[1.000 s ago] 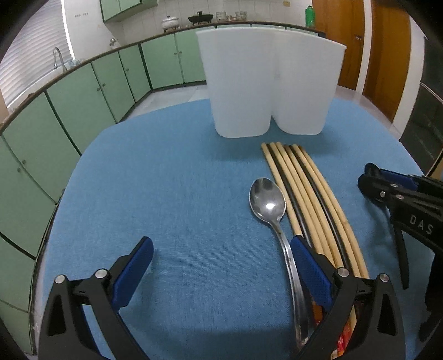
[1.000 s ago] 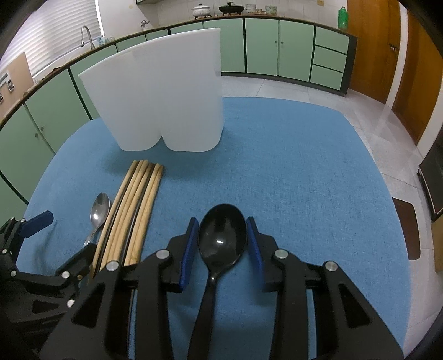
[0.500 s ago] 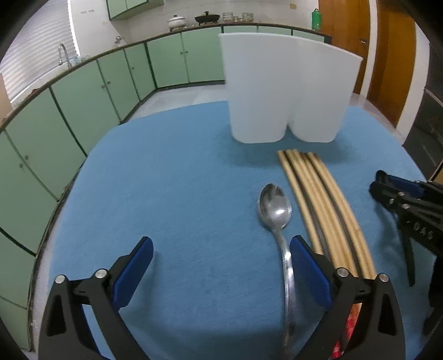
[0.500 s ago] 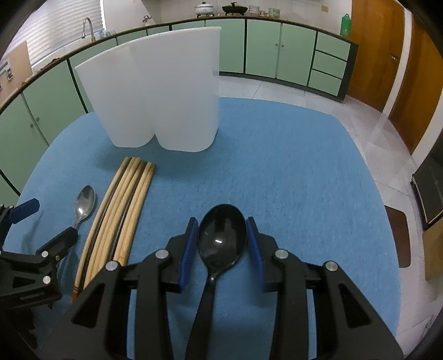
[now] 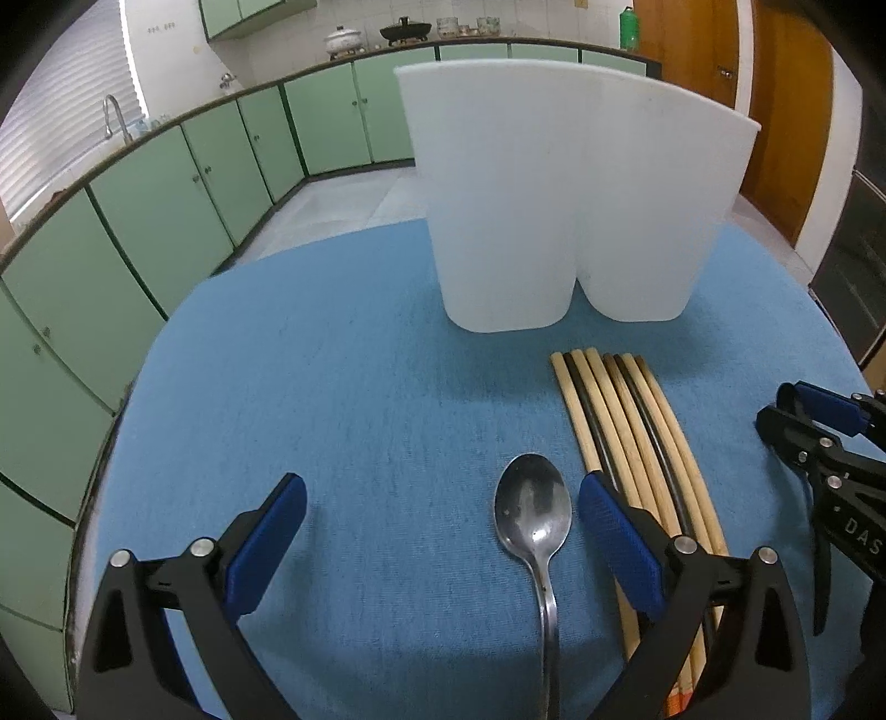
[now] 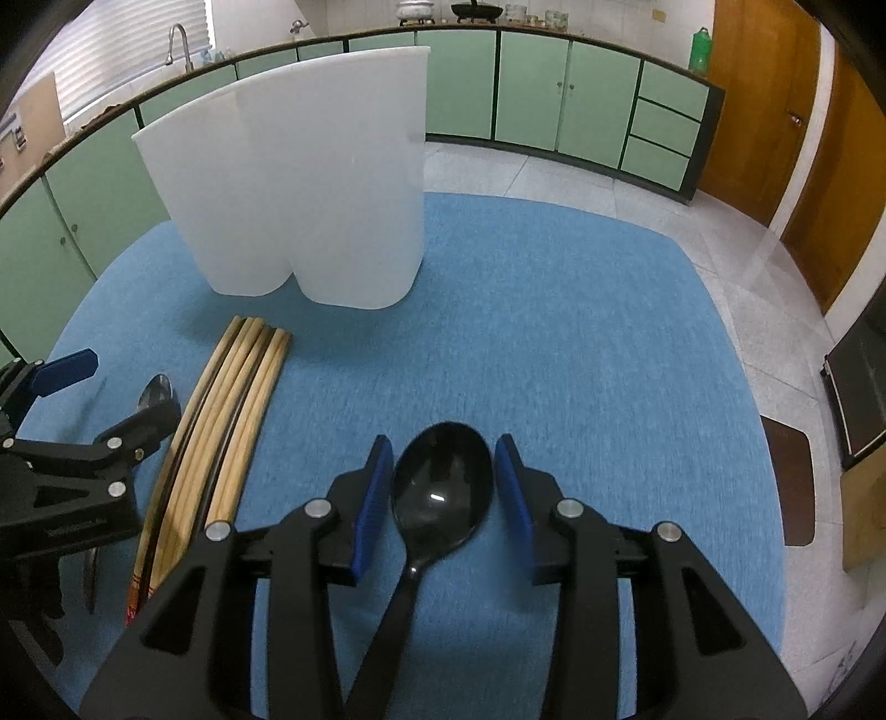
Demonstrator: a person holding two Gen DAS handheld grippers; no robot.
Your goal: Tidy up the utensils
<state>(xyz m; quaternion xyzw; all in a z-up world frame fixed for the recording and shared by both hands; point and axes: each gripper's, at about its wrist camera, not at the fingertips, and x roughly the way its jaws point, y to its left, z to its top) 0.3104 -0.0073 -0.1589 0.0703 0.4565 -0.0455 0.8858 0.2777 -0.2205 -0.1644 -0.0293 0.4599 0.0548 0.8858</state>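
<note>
1. The left gripper (image 5: 443, 540) stands wide apart over the blue cloth (image 5: 332, 415), its pads clasping nothing.
2. The steel spoon (image 5: 532, 512) lies on the cloth between its fingers, close to the right-hand pad, bowl up and pointing away.
3. The right gripper (image 6: 443, 493) is narrow, its blue pads just beside the bowl of the black spoon (image 6: 443, 490) on either side; whether the pads press on the spoon cannot be told.
4. The black spoon's handle runs back between the fingers, out of the bottom of the view.
5. The chopsticks (image 5: 626, 437) lie in a tight bundle on the cloth, just right of the steel spoon and between the two grippers, tips toward the holder.
6. The white holder (image 5: 554, 221) stands upright at the far part of the cloth, two rounded compartments joined side by side; what is inside is hidden by its walls.
7. The cloth covers the whole table top.
8. Beyond it runs a tiled floor (image 6: 637, 183) and a curved line of green cabinets (image 5: 166, 205) under a dark counter.
9. A tap (image 5: 113, 113) stands by the window blinds at the left.
10. Pots (image 5: 404, 30) sit on the far counter, and a green bottle (image 6: 700, 50) near the wooden doors (image 5: 692, 66) at the right.
</note>
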